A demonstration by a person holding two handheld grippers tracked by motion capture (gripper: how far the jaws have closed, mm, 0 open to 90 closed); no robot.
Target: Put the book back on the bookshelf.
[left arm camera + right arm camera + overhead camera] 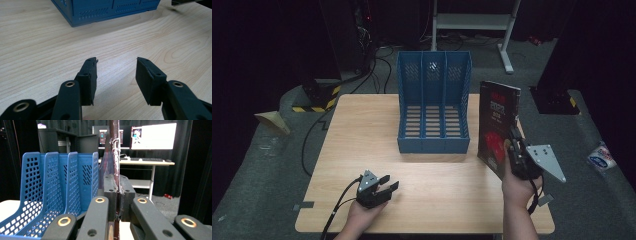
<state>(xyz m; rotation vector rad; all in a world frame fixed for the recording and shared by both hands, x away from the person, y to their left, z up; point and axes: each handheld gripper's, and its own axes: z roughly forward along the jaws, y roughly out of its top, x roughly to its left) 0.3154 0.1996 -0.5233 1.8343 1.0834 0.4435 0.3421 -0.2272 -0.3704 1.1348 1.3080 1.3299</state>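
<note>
- Dark room, wood table [362,150]; monitors glow behind in the right gripper view.
- Book [497,127] held upright, long axis vertical, just right of the blue rack [433,105], off the table.
- Right tool [515,150] clamped on the book's lower edge; rack slots lie to its left.
- Left tool [384,185] agape, empty, resting low near the front edge, farther from the book.

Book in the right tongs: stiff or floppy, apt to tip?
The book probably stays stiff: it stands upright, unbent, above the right tongs. Gripped at one edge, it may swing. Set down on edge, it would likely topple.
</note>
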